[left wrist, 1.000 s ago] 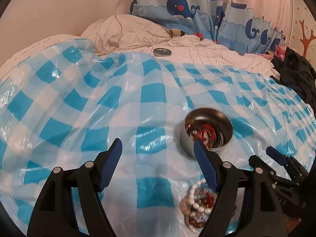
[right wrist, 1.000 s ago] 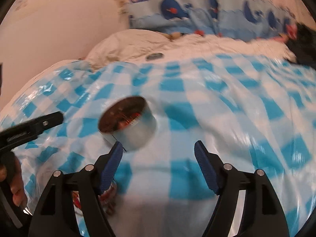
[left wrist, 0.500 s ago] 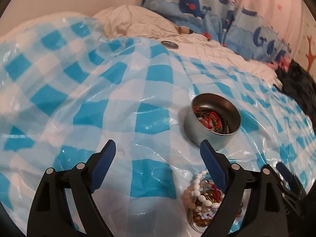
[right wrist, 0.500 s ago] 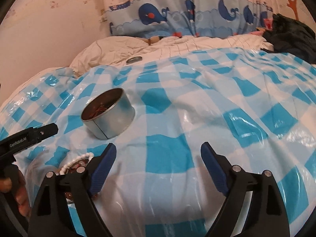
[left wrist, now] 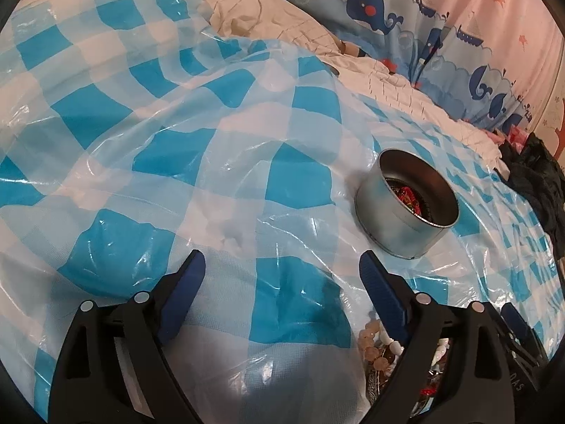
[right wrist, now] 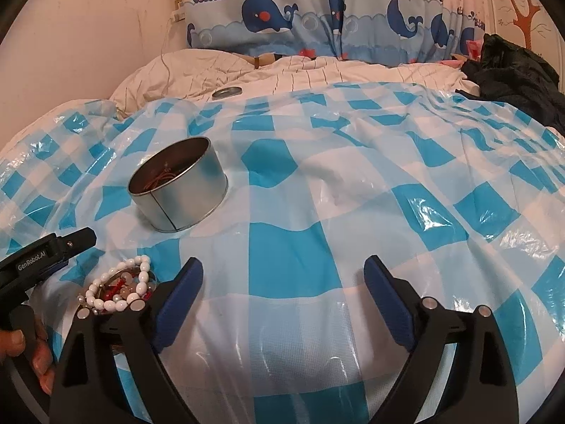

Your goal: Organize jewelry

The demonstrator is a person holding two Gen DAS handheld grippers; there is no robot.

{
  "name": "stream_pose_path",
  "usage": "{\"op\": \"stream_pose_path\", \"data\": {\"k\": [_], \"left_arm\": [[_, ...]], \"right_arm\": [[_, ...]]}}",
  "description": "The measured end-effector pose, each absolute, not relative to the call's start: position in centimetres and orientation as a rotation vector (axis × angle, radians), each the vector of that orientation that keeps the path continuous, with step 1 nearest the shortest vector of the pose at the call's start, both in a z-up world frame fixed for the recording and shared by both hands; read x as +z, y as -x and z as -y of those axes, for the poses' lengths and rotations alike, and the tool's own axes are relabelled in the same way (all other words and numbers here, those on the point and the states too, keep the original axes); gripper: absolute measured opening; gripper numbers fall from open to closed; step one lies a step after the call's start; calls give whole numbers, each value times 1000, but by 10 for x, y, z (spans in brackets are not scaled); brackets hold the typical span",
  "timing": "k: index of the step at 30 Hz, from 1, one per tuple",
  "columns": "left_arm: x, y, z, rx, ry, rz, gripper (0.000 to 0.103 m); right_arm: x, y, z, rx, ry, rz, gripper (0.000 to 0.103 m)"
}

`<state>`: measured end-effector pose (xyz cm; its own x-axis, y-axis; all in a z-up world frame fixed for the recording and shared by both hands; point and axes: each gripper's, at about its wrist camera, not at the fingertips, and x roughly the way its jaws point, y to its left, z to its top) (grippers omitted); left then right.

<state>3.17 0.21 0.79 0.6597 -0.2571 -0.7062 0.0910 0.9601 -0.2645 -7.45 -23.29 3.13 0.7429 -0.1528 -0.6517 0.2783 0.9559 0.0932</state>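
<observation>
A round metal tin [left wrist: 406, 208] stands on the blue-and-white checked plastic sheet [left wrist: 212, 162]; red and dark jewelry lies inside it. It also shows in the right wrist view [right wrist: 180, 190]. A heap of bead bracelets [right wrist: 120, 288], white pearls on top, lies near the front; in the left wrist view the heap [left wrist: 379, 349] sits partly behind my right finger. My left gripper [left wrist: 280, 275] is open and empty, left of the tin. My right gripper [right wrist: 282, 284] is open and empty, right of the beads and the tin.
A metal lid [right wrist: 227, 92] lies on the white quilt [right wrist: 282, 74] at the back. Dark clothes [right wrist: 512, 70] lie at the back right. A whale-print curtain [right wrist: 317, 17] hangs behind the bed. The left gripper's body [right wrist: 39, 258] shows at the right view's left edge.
Both grippers have drawn back and lowered a little toward the sheet, staying open. In the left view the tin has shifted right and up. The tin and beads have not moved on the sheet.
</observation>
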Motion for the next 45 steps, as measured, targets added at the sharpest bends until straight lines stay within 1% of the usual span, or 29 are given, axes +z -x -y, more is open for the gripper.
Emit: {"op": "stream_pose_path", "data": {"k": [5, 19, 45], "left_arm": [[7, -33, 5, -189, 169, -838, 88], [5, -32, 6, -186, 155, -846, 90], [3, -32, 9, -187, 137, -858, 94]], "right_arm": [[31, 73, 232, -232, -193, -699, 90], [30, 72, 231, -219, -204, -699, 92], [30, 72, 231, -219, -204, -699, 93]]}}
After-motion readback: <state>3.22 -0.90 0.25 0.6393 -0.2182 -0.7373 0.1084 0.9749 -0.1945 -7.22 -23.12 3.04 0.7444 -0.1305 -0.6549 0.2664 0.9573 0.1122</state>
